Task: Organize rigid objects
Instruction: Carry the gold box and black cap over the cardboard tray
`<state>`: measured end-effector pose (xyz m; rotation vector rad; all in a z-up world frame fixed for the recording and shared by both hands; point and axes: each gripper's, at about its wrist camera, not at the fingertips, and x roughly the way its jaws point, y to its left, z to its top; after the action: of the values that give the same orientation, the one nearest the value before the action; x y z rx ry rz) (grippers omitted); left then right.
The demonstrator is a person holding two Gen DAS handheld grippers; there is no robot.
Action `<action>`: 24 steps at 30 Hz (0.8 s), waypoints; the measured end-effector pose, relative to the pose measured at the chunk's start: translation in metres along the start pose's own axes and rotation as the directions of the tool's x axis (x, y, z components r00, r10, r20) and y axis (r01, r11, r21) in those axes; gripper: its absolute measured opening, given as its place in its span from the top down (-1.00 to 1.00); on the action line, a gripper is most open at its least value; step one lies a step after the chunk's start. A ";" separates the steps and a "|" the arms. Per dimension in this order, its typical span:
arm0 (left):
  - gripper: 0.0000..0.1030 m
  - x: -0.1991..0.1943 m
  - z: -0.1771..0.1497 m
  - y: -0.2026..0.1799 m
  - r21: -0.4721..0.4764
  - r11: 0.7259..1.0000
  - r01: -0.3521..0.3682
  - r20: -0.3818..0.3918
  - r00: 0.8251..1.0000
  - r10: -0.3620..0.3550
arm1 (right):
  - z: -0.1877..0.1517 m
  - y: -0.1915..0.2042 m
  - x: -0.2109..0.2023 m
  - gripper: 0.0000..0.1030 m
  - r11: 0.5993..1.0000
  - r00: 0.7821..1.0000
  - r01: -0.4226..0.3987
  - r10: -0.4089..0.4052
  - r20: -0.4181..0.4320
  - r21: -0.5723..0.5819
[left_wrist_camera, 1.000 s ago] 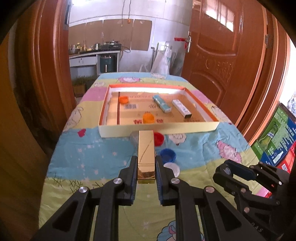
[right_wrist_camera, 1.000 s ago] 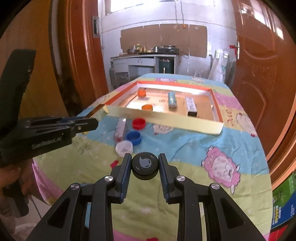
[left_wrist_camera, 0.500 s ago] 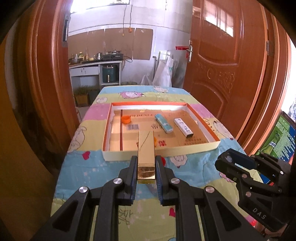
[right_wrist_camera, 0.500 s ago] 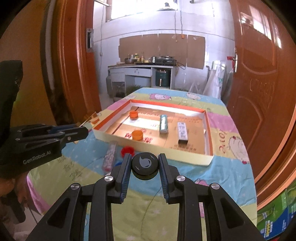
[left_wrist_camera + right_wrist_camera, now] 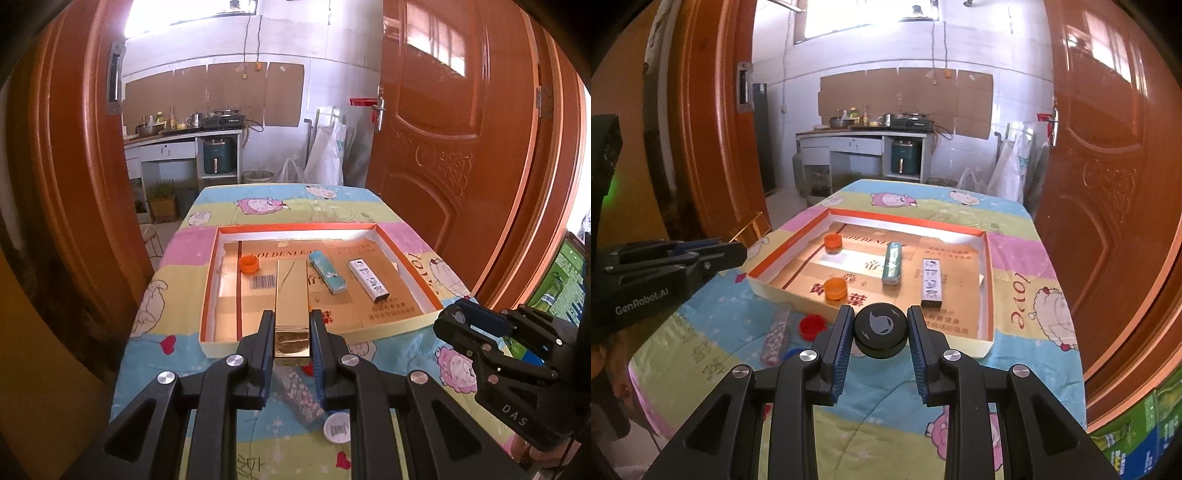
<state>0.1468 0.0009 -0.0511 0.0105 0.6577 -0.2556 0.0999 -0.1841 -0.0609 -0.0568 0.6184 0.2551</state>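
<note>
My left gripper (image 5: 291, 334) is shut on a long gold box (image 5: 291, 295), held in the air and pointing over the shallow orange-rimmed cardboard tray (image 5: 295, 230). My right gripper (image 5: 880, 332) is shut on a black round cap (image 5: 880, 328), raised just before the tray's near wall (image 5: 975, 343). Inside the tray lie an orange cap (image 5: 833, 242), a second orange cap (image 5: 836, 288), a teal box (image 5: 892, 263) and a white box (image 5: 931, 282). The left gripper's body (image 5: 665, 266) shows at the left of the right wrist view, with the gold box's tip (image 5: 750, 229) beyond it.
On the patterned tablecloth (image 5: 1015, 369) before the tray lie a speckled pink box (image 5: 775, 332), a red cap (image 5: 812, 326), a blue cap (image 5: 790, 353) and a white cap (image 5: 337, 428). Wooden doors flank the table on both sides. A kitchen counter stands behind.
Both grippers have risen and moved toward the tray with their loads. The tray now sits lower and nearer in both views, and the loose caps have slid under the fingers.
</note>
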 end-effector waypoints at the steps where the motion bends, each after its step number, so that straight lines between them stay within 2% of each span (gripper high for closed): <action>1: 0.64 0.002 0.001 0.000 0.001 1.000 -0.001 0.001 1.000 0.001 | 0.002 -0.002 0.001 0.42 1.000 1.000 0.003 -0.003 0.001 -0.001; 8: 0.64 0.016 0.012 -0.001 0.009 1.000 -0.001 -0.011 1.000 0.001 | 0.015 -0.015 0.008 0.42 1.000 1.000 0.011 -0.011 0.008 0.004; 24: 0.64 0.064 0.027 0.017 -0.027 1.000 0.010 -0.104 0.994 -0.013 | 0.051 -0.053 0.044 0.42 0.999 1.000 0.026 -0.026 0.002 0.024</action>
<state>0.2161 0.0003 -0.0696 -0.0053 0.7652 -0.2589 0.1763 -0.2198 -0.0463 -0.0410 0.6182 0.2222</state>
